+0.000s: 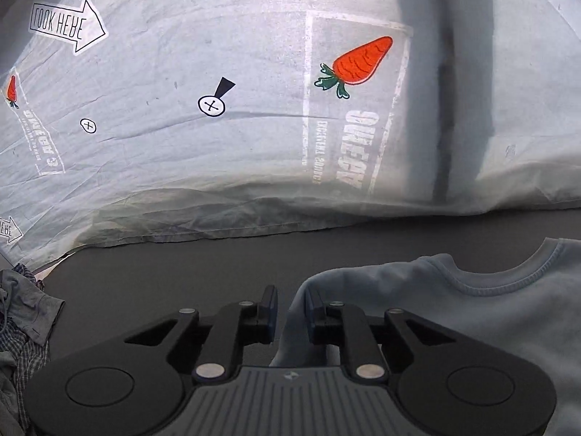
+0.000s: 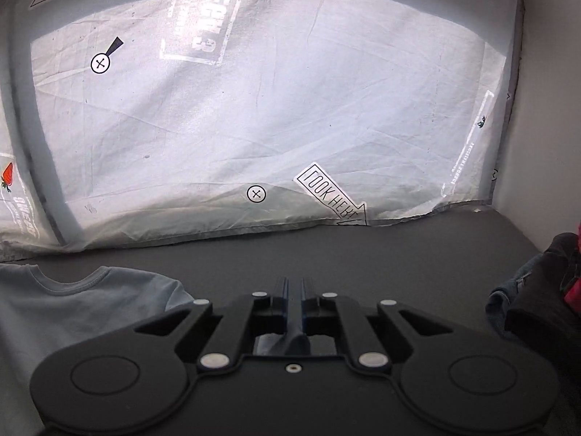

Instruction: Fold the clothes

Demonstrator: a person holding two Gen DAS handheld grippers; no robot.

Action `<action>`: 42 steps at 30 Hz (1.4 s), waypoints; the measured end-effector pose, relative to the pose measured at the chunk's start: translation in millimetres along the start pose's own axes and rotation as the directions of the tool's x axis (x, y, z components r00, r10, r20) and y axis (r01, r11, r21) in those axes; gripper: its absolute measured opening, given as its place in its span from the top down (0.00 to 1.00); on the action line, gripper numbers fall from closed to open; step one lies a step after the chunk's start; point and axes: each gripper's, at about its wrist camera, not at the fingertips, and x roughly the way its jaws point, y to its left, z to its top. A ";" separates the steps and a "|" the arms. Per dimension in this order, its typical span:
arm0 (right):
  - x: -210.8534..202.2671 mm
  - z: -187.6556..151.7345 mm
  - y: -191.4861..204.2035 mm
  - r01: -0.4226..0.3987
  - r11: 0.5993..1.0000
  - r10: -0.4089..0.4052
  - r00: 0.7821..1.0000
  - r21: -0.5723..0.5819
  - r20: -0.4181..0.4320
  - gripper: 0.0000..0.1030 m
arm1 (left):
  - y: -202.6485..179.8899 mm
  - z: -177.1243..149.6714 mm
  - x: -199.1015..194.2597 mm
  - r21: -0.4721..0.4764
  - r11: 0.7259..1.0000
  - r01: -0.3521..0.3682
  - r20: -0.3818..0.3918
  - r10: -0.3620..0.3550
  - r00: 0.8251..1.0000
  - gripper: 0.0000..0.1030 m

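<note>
Shirt (image 1: 490, 327) edge behind fingers (image 1: 270, 312)

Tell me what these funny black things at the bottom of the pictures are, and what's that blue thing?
Those black things are grabbers with two fingers, and a person holds one in each hand. Each has a little camera looking forward over its fingers, so you get one picture from each hand.

The blue thing is a light blue shirt lying on a dark grey surface. The left gripper has its fingers apart, with the shirt's edge between them. The right gripper looks closed on a fold of the shirt.

Behind hangs a pale sheet printed with carrots and arrows. A heap of checked and grey clothes lies far left, and dark clothes far right.
</note>
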 end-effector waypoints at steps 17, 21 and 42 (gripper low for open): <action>-88.5 -117.5 -8.2 -0.068 0.996 0.080 0.962 0.053 -0.262 0.75 | 65.6 -211.4 -158.6 -0.009 1.000 0.005 -0.229 -0.007 0.973 0.43; -122.5 -144.3 -1.1 -0.116 0.992 0.125 0.954 0.050 -0.272 0.58 | 74.4 -257.0 -188.3 0.017 1.000 0.005 -0.271 0.000 0.963 0.39; -216.1 -253.4 -67.5 -0.159 0.934 0.291 0.859 0.320 -0.422 0.52 | 101.4 -355.5 -266.1 -0.236 0.942 0.238 -0.259 -0.297 0.919 0.35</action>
